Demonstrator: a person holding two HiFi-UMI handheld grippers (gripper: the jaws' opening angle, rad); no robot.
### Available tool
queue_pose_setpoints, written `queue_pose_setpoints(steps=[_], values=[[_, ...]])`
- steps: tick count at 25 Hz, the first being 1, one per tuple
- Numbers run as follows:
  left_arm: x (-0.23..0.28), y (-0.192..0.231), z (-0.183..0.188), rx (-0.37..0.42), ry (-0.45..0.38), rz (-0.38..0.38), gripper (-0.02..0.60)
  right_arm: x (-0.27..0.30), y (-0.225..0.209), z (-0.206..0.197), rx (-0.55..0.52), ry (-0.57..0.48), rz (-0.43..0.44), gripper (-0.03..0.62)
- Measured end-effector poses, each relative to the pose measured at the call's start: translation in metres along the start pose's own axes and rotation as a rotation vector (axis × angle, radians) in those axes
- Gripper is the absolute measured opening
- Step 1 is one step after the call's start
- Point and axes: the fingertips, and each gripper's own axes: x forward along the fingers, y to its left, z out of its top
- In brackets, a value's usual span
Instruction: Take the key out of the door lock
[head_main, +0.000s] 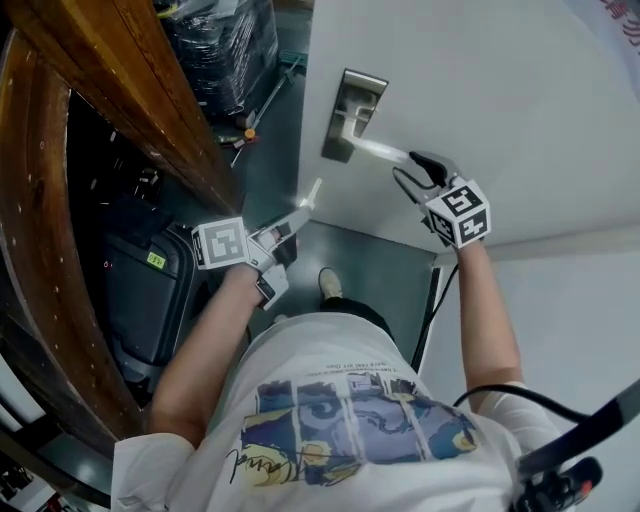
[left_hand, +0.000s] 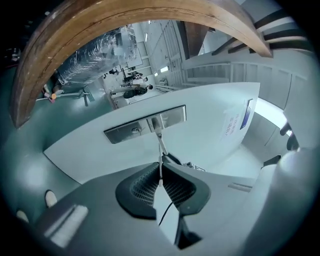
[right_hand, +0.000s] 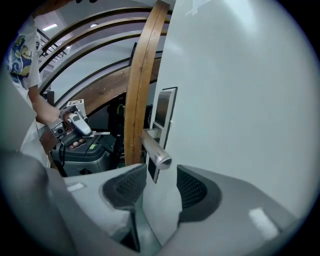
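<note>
The white door (head_main: 500, 100) carries a metal lock plate (head_main: 352, 112) with a lever handle (head_main: 380, 150). My right gripper (head_main: 418, 172) is open at the handle's free end. In the right gripper view the round end of the handle (right_hand: 159, 159) lies between the spread pads (right_hand: 125, 185) without touching them. My left gripper (head_main: 305, 200) hangs away from the door, lower left of the plate, shut on a thin flat key (left_hand: 160, 167) seen edge-on between its pads. The keyhole (left_hand: 135, 130) on the lock plate (left_hand: 125, 131) looks empty.
A curved wooden door frame (head_main: 150, 90) runs along the left. A dark wheeled case (head_main: 150, 290) stands on the floor behind it, and wrapped pallets (head_main: 225, 45) stand further back. A black cable (head_main: 435, 310) hangs by the right arm. The person's shoe (head_main: 330, 283) is below.
</note>
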Motion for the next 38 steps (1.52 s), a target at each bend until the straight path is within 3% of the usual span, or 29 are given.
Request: queue_pose_setpoints(steps=[8, 27, 38], values=[[-0.014, -0.017, -0.011, 0.147, 0.054, 0.035, 0.026, -0.037, 0.036, -0.019, 0.060, 0.035, -0.098, 0.176], [-0.053, -0.054, -0.060, 0.536, 0.221, 0.136, 0.026, -0.090, 0.188, -0.002, 0.170, -0.040, -0.094, 0.158], [-0.079, -0.060, -0.083, 0.607, 0.271, 0.155, 0.026, -0.104, 0.235, -0.002, 0.192, -0.057, -0.119, 0.035]])
